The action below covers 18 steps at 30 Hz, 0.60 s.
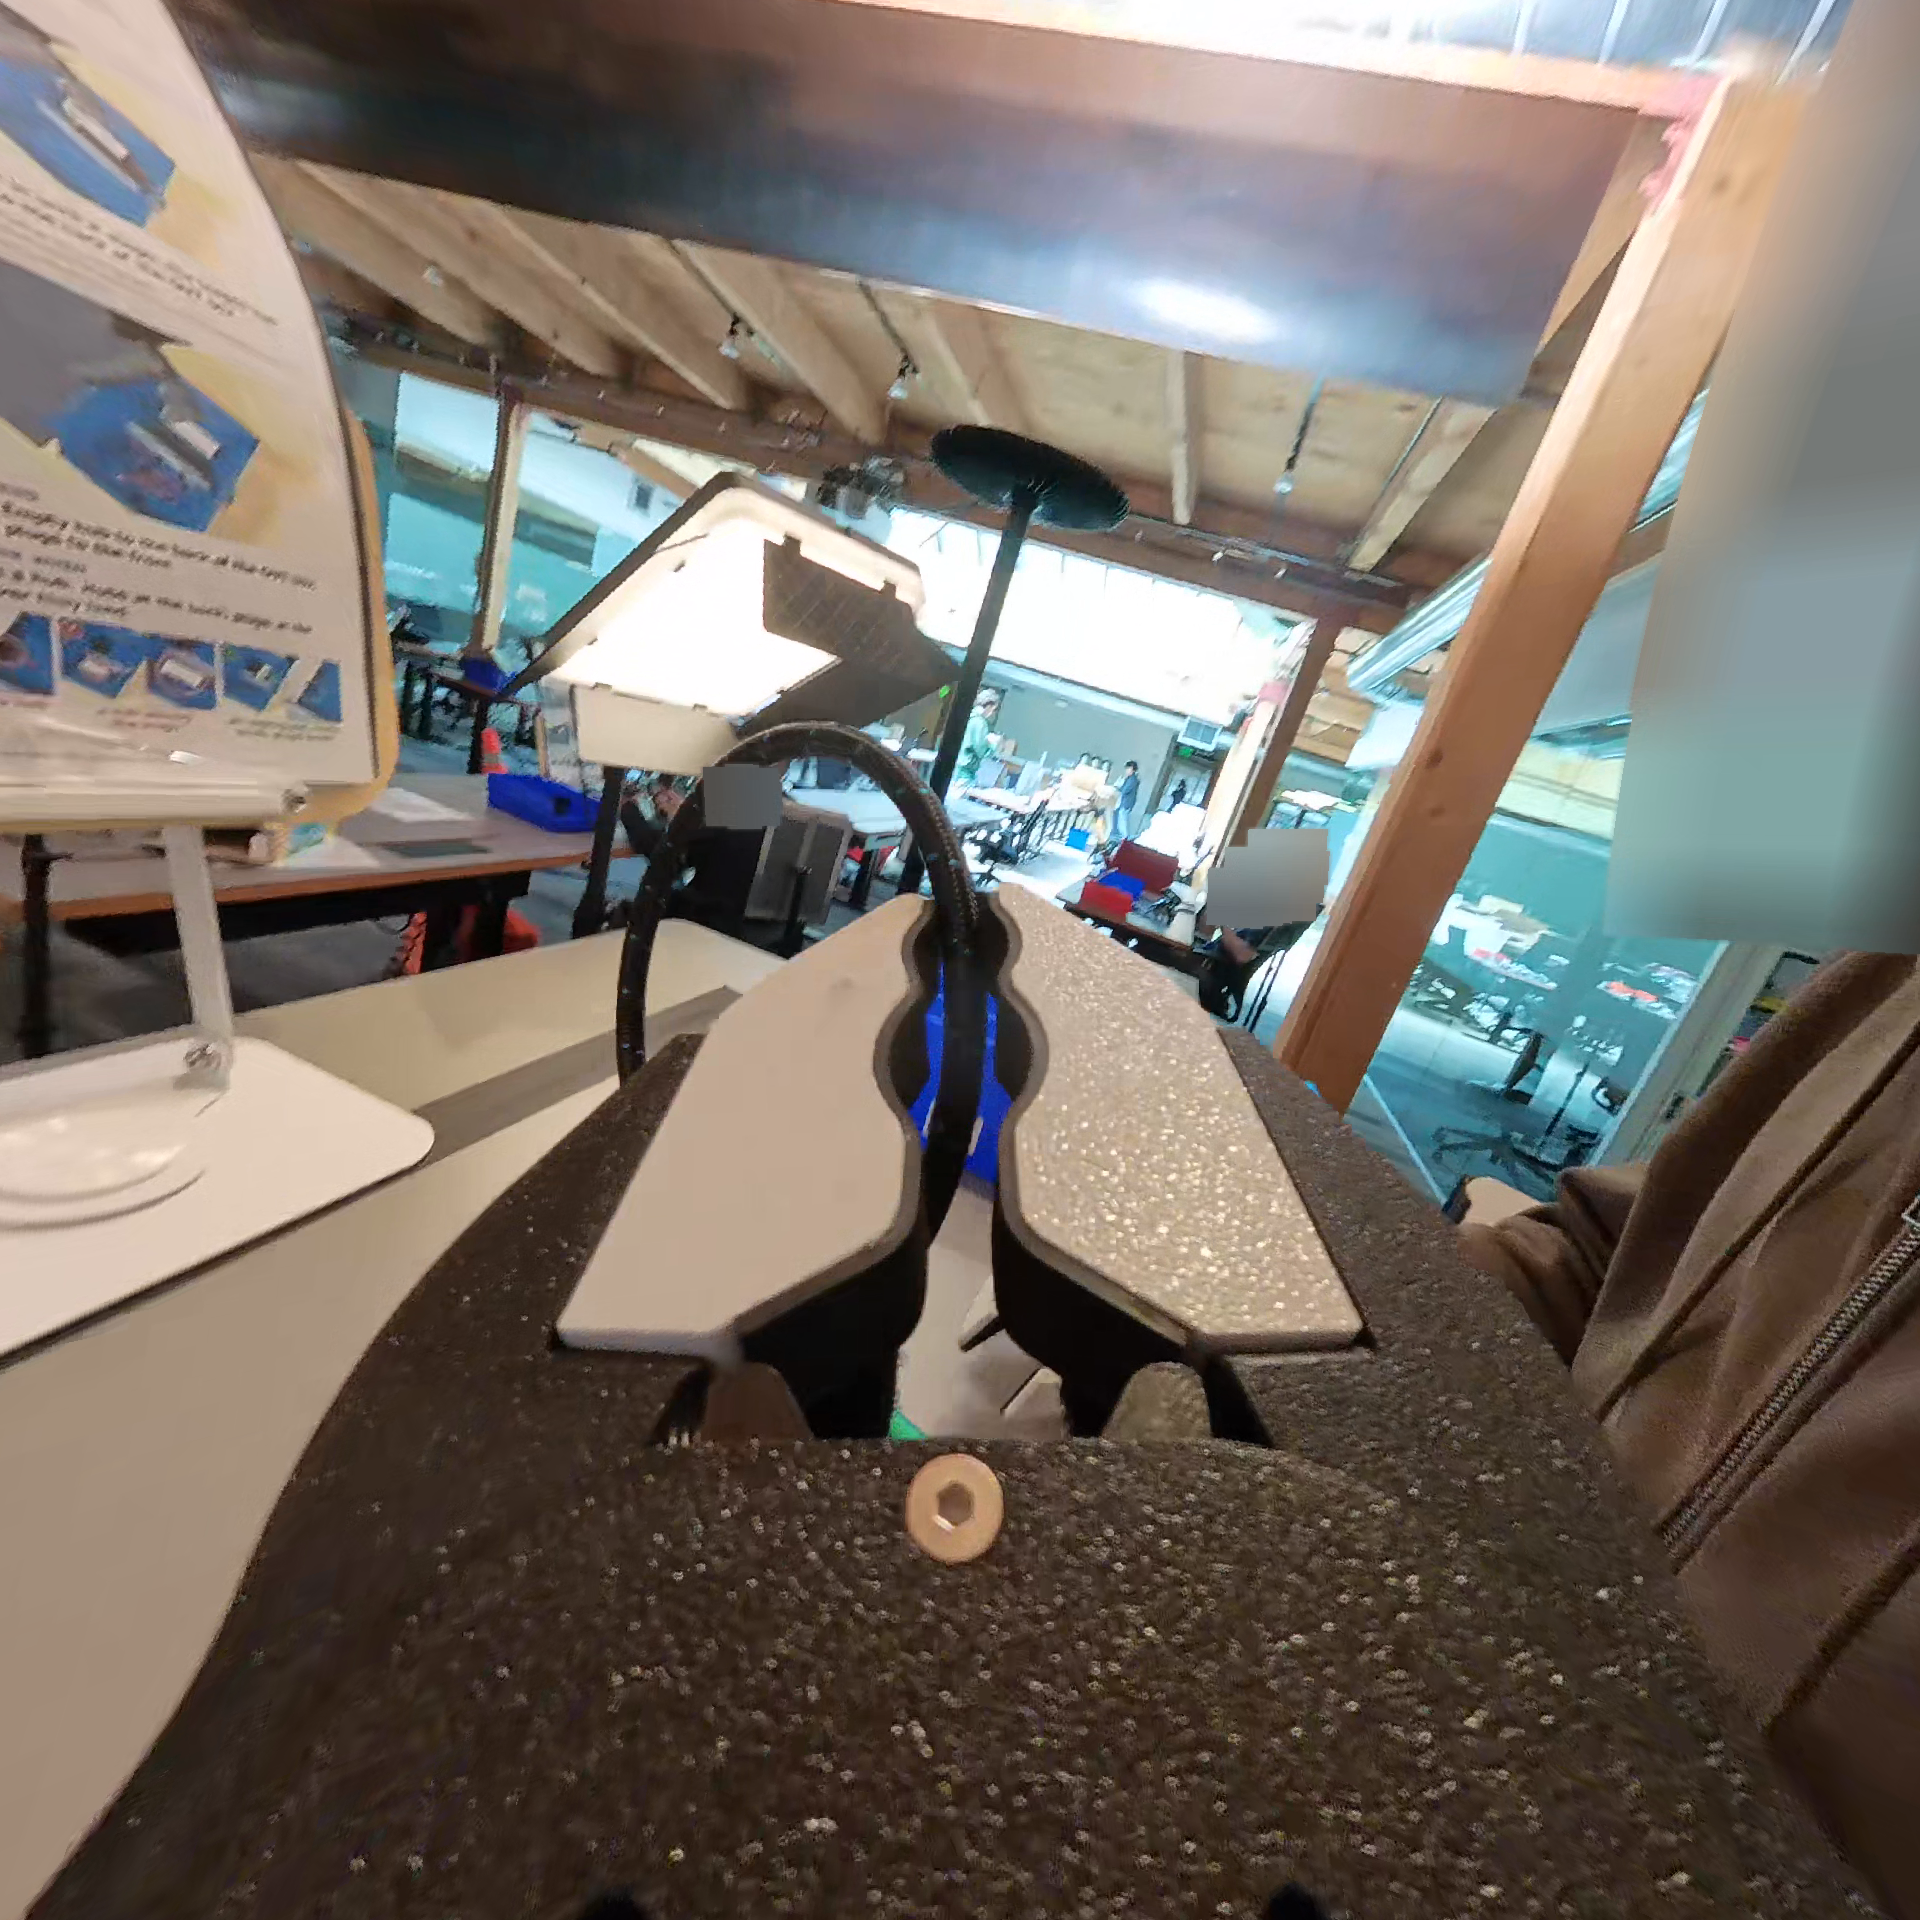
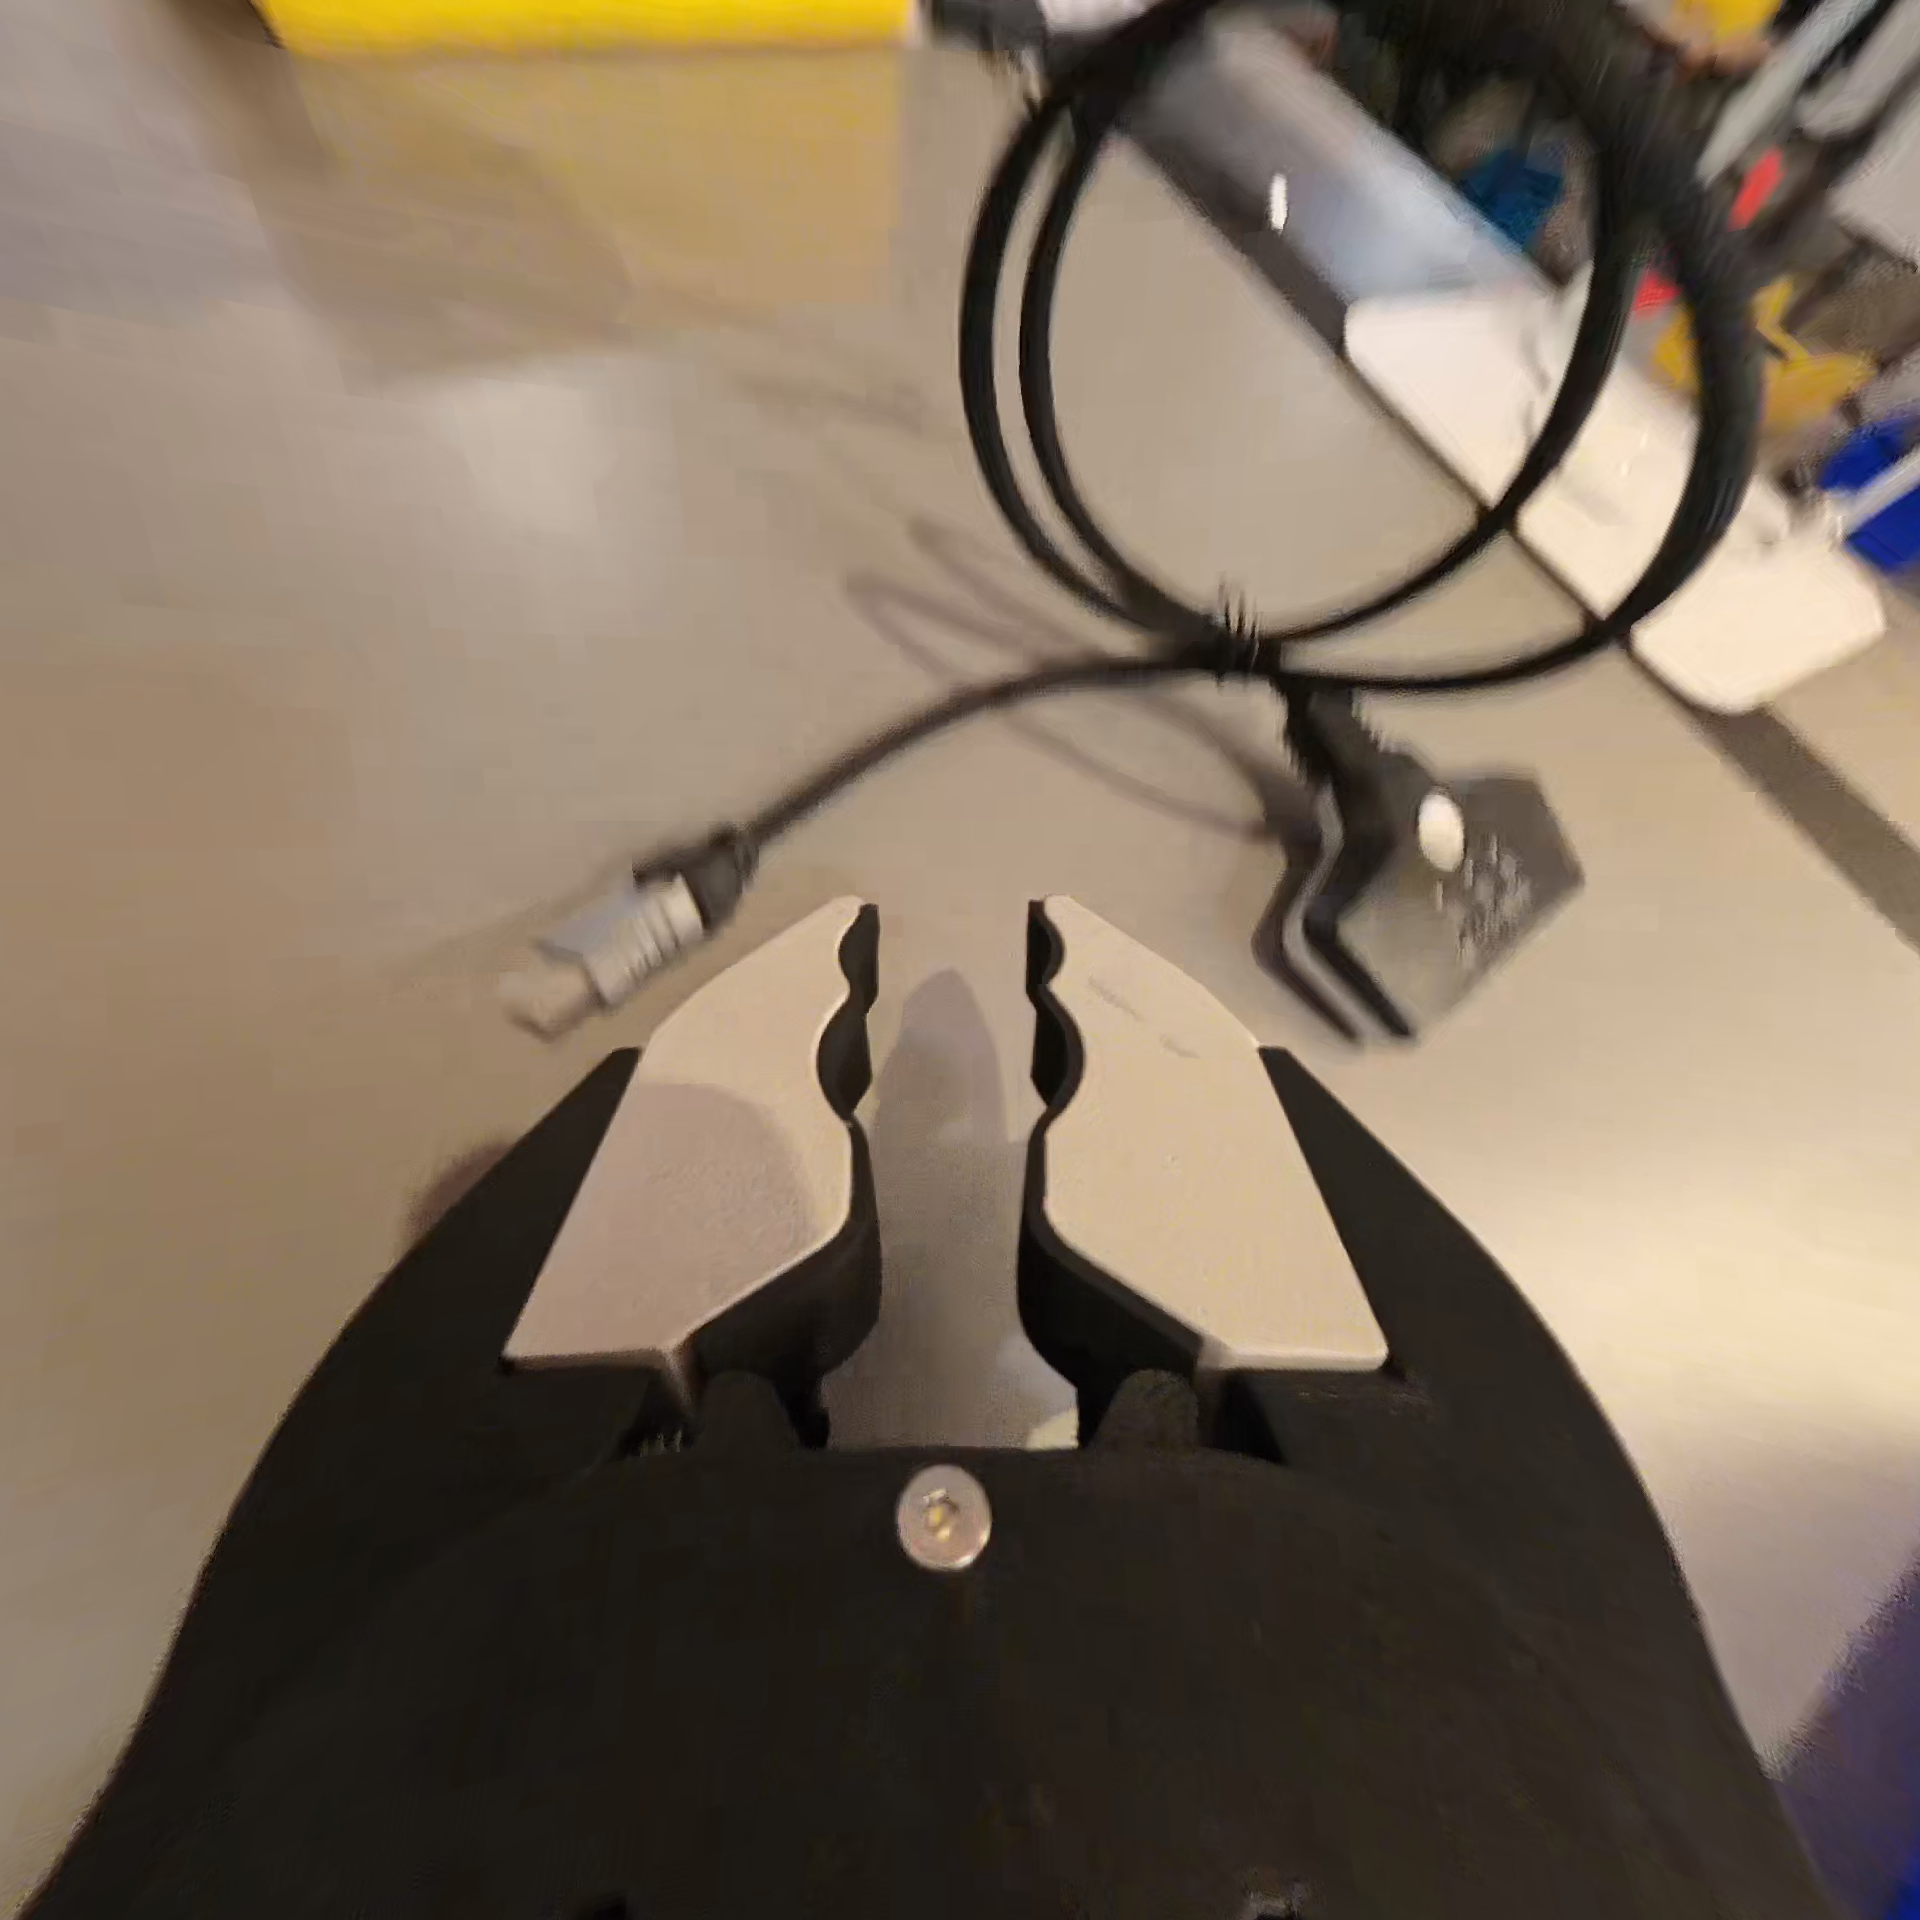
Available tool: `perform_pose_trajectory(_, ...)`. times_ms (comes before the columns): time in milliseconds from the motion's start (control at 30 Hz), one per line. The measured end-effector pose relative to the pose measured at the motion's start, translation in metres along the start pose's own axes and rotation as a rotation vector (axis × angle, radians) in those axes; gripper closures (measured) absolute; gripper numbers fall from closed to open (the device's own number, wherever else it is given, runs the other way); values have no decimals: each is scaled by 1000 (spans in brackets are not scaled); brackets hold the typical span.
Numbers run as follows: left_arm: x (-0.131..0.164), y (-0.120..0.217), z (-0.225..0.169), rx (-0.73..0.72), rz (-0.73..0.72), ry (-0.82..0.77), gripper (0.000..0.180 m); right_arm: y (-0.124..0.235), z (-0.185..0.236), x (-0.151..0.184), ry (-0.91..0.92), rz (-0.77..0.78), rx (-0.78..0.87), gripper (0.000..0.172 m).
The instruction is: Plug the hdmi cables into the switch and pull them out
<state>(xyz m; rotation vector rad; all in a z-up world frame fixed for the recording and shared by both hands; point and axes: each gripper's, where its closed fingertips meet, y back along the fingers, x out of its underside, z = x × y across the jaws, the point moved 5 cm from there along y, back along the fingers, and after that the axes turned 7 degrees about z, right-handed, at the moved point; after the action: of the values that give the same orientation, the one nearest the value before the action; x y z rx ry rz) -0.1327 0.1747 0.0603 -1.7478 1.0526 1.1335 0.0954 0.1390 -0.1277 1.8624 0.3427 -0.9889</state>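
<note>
- A black braided cable (image 1: 951,831), flecked with small blue specks, arches up in a loop above the bench (image 1: 436,1039) and runs down between the fingers (image 1: 1143,1091) of the left tongs (image 1: 961,914), which are closed on it at the tips.
- In the right wrist view the cable (image 2: 997,343) hangs in a double coil bound by a tie, and its grey plug (image 2: 613,935) lies on the bench just beside the open, bare right tongs (image 2: 951,925).

Exposed wooden ceiling beams (image 1: 790,312), a lit lamp panel (image 1: 717,613), distant worktables (image 1: 312,862).
</note>
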Motion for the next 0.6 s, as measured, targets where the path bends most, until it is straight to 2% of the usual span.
perform_pose_trajectory(133, -9, -26, 5, 104, -105, -42, 173, 1, 2, -73, -31, -297, -190, 141)
perform_pose_trajectory(167, -9, -33, 8, 116, -134, -54, 174, -2, 1, -88, -7, -374, -165, 142)
perform_pose_trajectory(233, -8, -44, 19, 142, -213, -65, 173, -9, -2, -106, 59, -522, -12, 146)
perform_pose_trajectory(300, -3, -53, 32, 184, -316, -56, 174, -14, -1, -109, 129, -595, 133, 151)
perform_pose_trajectory(400, 12, -63, 49, 258, -429, -30, 174, -27, 2, -90, 250, -547, 247, 153)
perform_pose_trajectory(467, 20, -69, 63, 281, -429, 38, 173, -25, -4, -86, 249, -548, 289, 154)
perform_pose_trajectory(600, 31, -74, 76, 251, -372, 41, 174, -23, -16, -87, 219, -567, 374, 152)
